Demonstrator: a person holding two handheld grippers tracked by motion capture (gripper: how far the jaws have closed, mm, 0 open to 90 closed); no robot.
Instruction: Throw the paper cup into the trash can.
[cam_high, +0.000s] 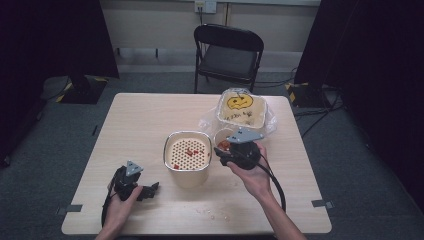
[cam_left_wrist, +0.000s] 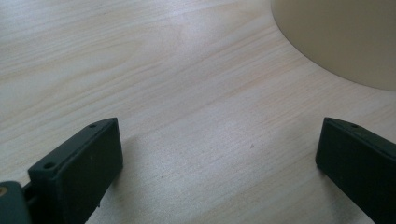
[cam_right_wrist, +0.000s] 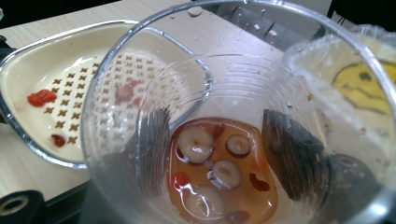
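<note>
**Clear cup pinched in right gripper beside strainer pot**

Clear plastic cup (cam_right_wrist: 233, 140) sits clamped between my right gripper's (cam_high: 239, 150) jaws; in the right gripper view the dark jaws show through the cup wall on both sides, pressing it. Inside the cup: amber liquid with round pale slices (cam_right_wrist: 196, 142) and small red bits. In the high view my right hand (cam_high: 255, 172) holds that gripper just right of the cream pot (cam_high: 187, 155), cup mouth close to the pot rim, roughly mid-table.

Pot has a perforated strainer insert (cam_right_wrist: 70, 98) with a few red pieces (cam_right_wrist: 41, 97) lying on it. Behind the cup, a cream tub with a yellow pumpkin face (cam_high: 240, 104) stands on crinkled clear plastic, far right part of the wooden table (cam_high: 140, 120).

My left gripper (cam_high: 150, 190) rests low on the table near the front left, held by my left hand (cam_high: 122, 200). Jaws spread wide apart, nothing between them but bare wood; cream pot side (cam_left_wrist: 341, 37) visible at upper right in the left gripper view.

Small crumbs (cam_high: 215, 214) on the table near the front edge. Black folding chair (cam_high: 227, 55) beyond the far edge.
</note>
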